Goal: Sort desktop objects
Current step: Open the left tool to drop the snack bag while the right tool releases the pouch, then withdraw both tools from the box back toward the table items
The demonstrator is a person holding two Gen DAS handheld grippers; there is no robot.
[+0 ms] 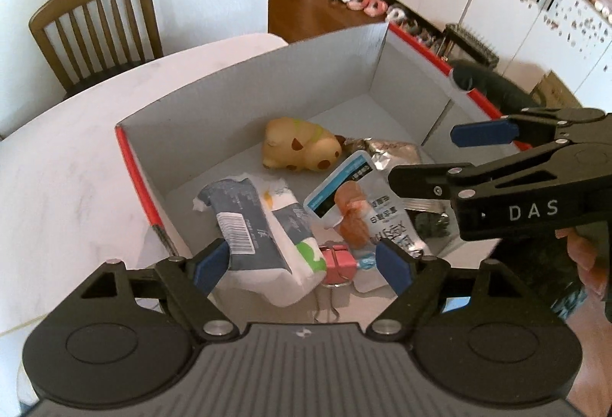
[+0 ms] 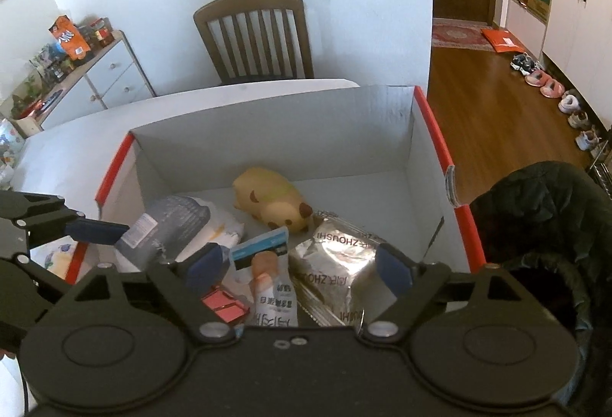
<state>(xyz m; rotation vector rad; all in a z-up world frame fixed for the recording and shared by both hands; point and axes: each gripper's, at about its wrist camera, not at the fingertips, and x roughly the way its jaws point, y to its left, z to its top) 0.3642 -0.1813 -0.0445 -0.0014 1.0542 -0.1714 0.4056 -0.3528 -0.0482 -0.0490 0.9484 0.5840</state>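
Box (image 2: pixel 420 134): white card with red edges, open-topped, on the white tabletop (image 1: pixel 69 164). Holds every item listed below. Stiff walls, probably light.

Toy (image 2: pixel 273 199): tan, animal-shaped, brown spots, lying toward the back of the box, clear of both grippers. Looks soft and squashy; best taken across the rounded body.

Tissue pack (image 1: pixel 264 225): grey and white film wrap, partly torn, at the near left of the box. Light and compressible, film likely slippery; grip across the short width.

Foil bag (image 2: pixel 336 264): silver, crinkled, at the right of the box. Light, slippery, likely crushable contents; take by a sealed edge.

Pouch (image 1: pixel 367 218): white, printed, pinkish picture, leaning between tissue pack and foil bag, over a blue-edged card. Limp; pinch at its top seam.

Clip (image 1: pixel 338 264): pink binder clip, wire handles, low at the near side. Small, hard; the handles are likely to slide off flat pads.

Left gripper (image 1: pixel 302 264): jaws released wide, hanging over tissue pack and clip, pressing on nothing.

Right gripper (image 2: pixel 298 266): jaws released wide above pouch and foil bag, grasping nothing.
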